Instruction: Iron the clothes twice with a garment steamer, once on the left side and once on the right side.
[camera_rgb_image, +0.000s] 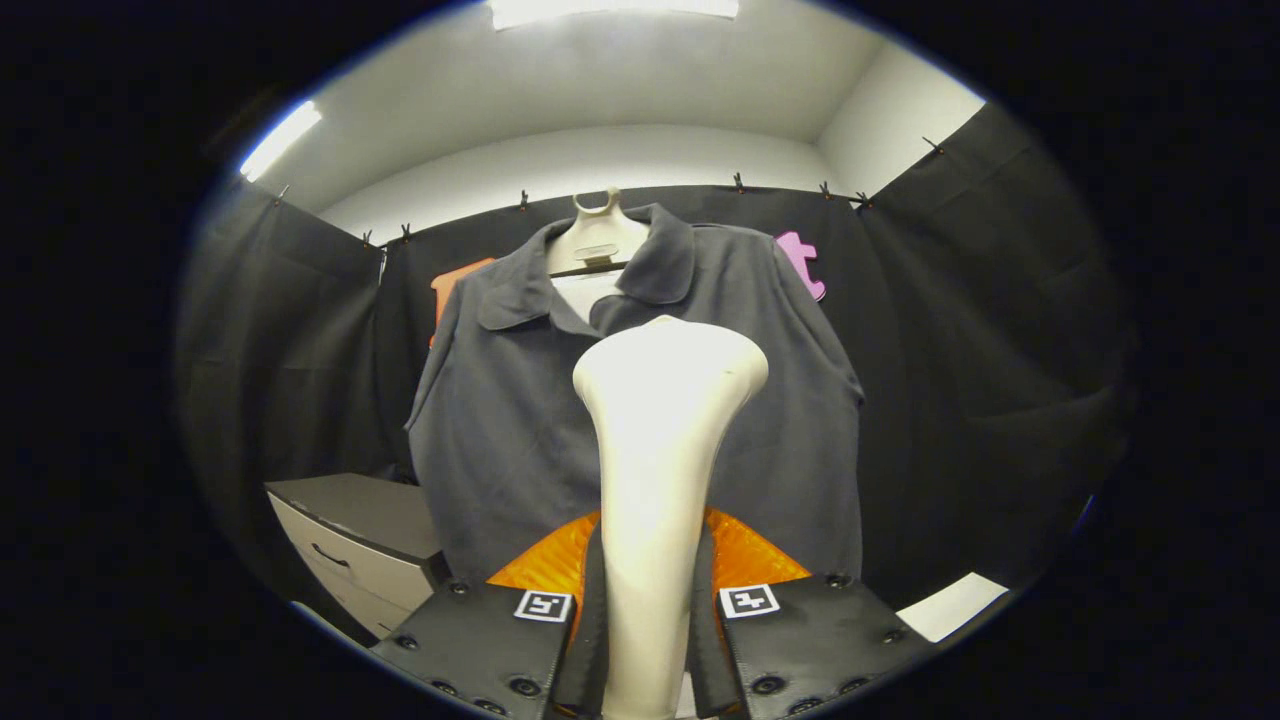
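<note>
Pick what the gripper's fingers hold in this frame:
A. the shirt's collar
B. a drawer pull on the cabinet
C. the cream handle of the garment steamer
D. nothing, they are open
C: both fingers of the gripper press on the garment steamer, whose head rises before the dark shirt.

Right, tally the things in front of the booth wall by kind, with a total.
Garment steamer, clamped between the hand-held gripper fingers: 1
Dark shirt beyond it: 1
Mannequin form wearing the shirt: 1
Drawer cabinet beside the shirt: 1
Total: 4
</note>
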